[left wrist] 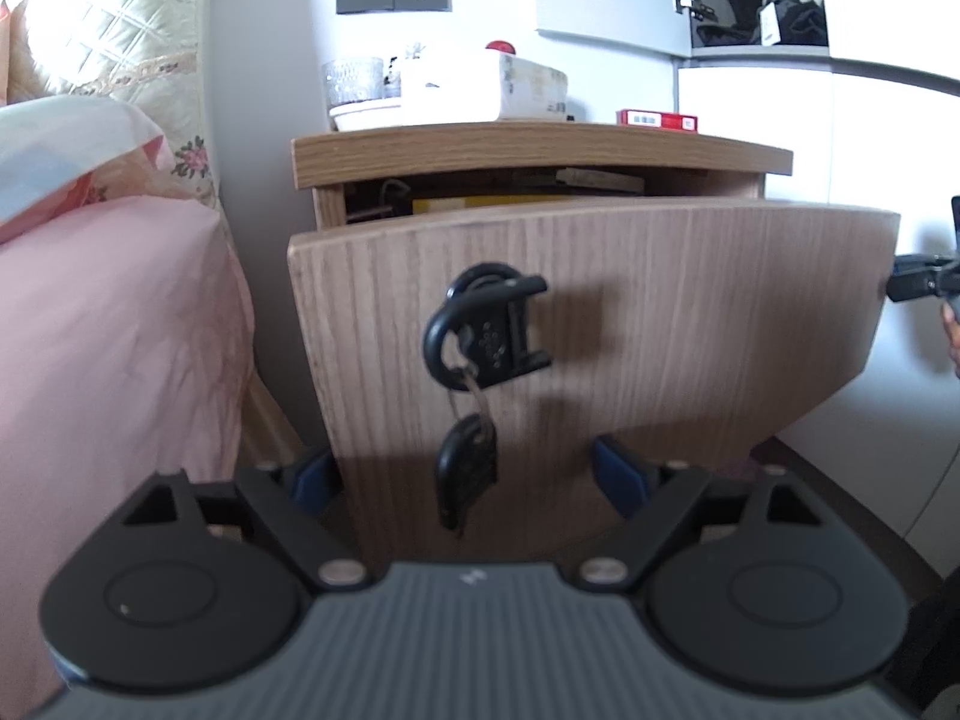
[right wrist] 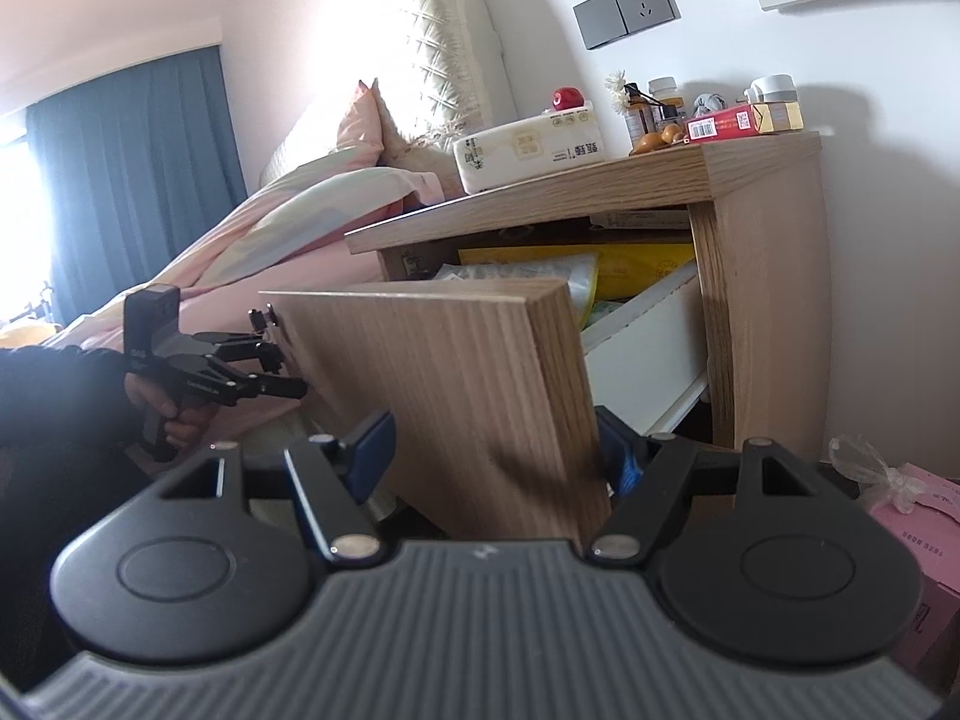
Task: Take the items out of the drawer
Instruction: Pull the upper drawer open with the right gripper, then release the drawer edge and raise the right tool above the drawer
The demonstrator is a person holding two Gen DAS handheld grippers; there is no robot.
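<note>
The nightstand drawer (left wrist: pixel 630 312) stands pulled partly out, with a black padlock and hanging keys (left wrist: pixel 480 330) on its wooden front. Inside it lie a yellow packet (right wrist: pixel 648 267), a clear plastic bag (right wrist: pixel 528 270) and some papers. My left gripper (left wrist: pixel 465 474) is open, low in front of the drawer front, its blue pads (left wrist: pixel 618 474) wide apart on either side of the hanging keys. My right gripper (right wrist: pixel 495 456) is also open and straddles the front's right end, one pad (right wrist: pixel 372 450) before the face and one behind it. The right wrist view shows a hand holding the left gripper (right wrist: pixel 270 372) at the front's left edge.
The nightstand top (right wrist: pixel 600 177) carries a tissue pack (right wrist: pixel 528 153), a red box (right wrist: pixel 720 123) and small bottles. A bed with pink sheets (left wrist: pixel 108 348) lies close on the left. A pink box and a plastic bag (right wrist: pixel 918 516) sit on the floor to the right.
</note>
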